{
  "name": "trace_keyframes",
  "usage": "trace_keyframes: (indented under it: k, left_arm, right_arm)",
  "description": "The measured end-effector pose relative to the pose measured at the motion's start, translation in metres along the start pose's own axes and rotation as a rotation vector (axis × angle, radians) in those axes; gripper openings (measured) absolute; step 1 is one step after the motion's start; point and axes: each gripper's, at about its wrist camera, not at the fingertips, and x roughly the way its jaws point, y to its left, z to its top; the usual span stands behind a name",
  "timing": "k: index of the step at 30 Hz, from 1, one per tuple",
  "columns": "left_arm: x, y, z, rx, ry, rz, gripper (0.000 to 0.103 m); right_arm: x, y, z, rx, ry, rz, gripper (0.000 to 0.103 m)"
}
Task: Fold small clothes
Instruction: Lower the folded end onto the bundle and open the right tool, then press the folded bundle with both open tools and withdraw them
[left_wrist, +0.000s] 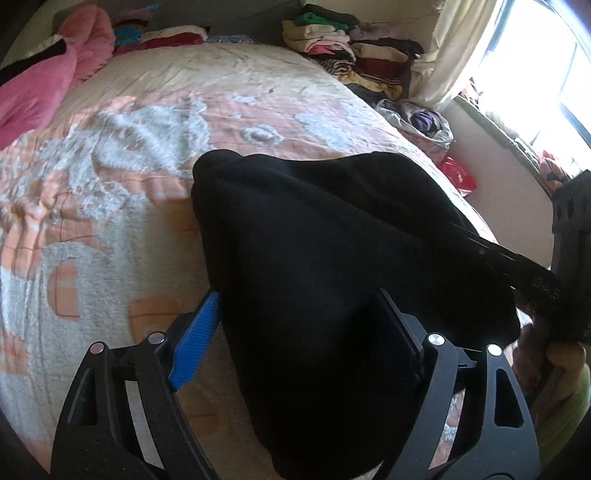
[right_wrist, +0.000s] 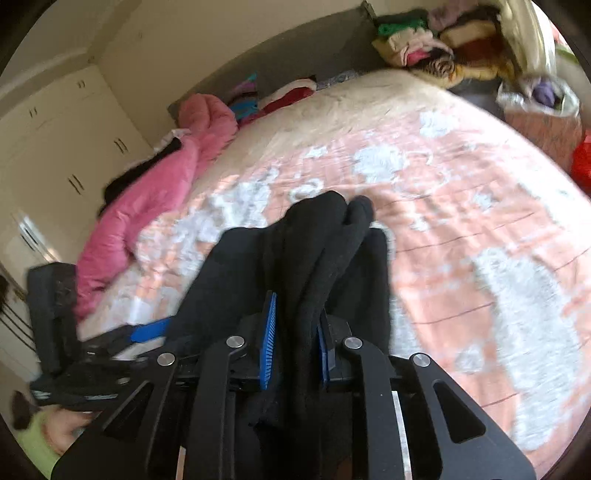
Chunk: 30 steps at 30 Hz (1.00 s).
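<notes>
**Black cloth between two tongs on the bed**

The right tongs (right_wrist: 295, 339) are squeezed tight on a bunch of the black cloth (right_wrist: 295, 258). Their blue pads (right_wrist: 269, 339) press on it from both sides. From there the cloth runs up toward 12 o'clock and ends in two soft rounded bumps. Part of it also hangs off toward 9 o'clock.

The left tongs (left_wrist: 295, 332) are wide apart. The black cloth (left_wrist: 314, 240) fills the gap between the two fingers and drapes over the one at 4 o'clock. The blue pad (left_wrist: 195, 339) at 8 o'clock sits right at the edge of the cloth, but it is hard to tell if it presses on it. In this view the cloth rises like a dark hill in the middle and stretches out toward 3 o'clock, where the other tongs pull it tight.

Under the cloth is the bed cover (left_wrist: 110, 184), peach with fluffy white patches. A pink blanket (left_wrist: 44, 85) lies at 10 o'clock. A pile of clothes (left_wrist: 351, 48) sits at 1 o'clock, at the far end of the bed. A bright window (left_wrist: 535, 74) is at 2 o'clock. In the right view, white cupboards (right_wrist: 55, 147) stand at 9 o'clock.
</notes>
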Motion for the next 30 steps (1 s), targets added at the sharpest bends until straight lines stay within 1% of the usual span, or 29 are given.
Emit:
trace_keyframes:
  k: [4,6,9,10,14,15,18,23,29,30]
  left_arm:
    - [0.004,-0.012,-0.007,0.053,-0.002,0.037,0.075]
    - [0.005,-0.016,-0.008,0.068,-0.005,0.050,0.075]
    - [0.005,-0.017,-0.009,0.075,-0.006,0.059,0.077]
    - [0.005,-0.017,-0.009,0.074,-0.005,0.059,0.077]
    - [0.003,-0.016,-0.009,0.066,-0.002,0.049,0.077]
    - [0.003,-0.015,-0.009,0.068,-0.003,0.050,0.077]
    - [0.001,-0.015,-0.010,0.069,-0.006,0.050,0.077]
    - [-0.002,-0.018,-0.013,0.063,-0.006,0.048,0.077]
    - [-0.006,-0.018,-0.017,0.054,-0.009,0.041,0.077]
    - [-0.007,-0.018,-0.019,0.053,-0.011,0.040,0.077]
  right_arm:
    - [0.017,-0.013,-0.015,-0.005,0.042,-0.068,0.018]
    - [0.020,-0.016,-0.021,0.008,0.033,-0.073,0.019]
    - [0.016,-0.016,-0.024,0.014,0.016,-0.096,0.026]
    - [0.014,-0.013,-0.026,-0.001,0.009,-0.120,0.027]
    - [0.005,-0.009,-0.032,-0.022,-0.004,-0.162,0.032]
    - [0.002,-0.008,-0.034,-0.020,-0.009,-0.169,0.035]
    - [-0.005,-0.008,-0.037,-0.006,-0.019,-0.174,0.038]
    - [-0.016,-0.004,-0.047,-0.016,-0.029,-0.205,0.048]
    - [-0.029,-0.007,-0.055,0.027,-0.033,-0.157,0.049]
    - [-0.031,-0.007,-0.056,0.033,-0.037,-0.155,0.051]
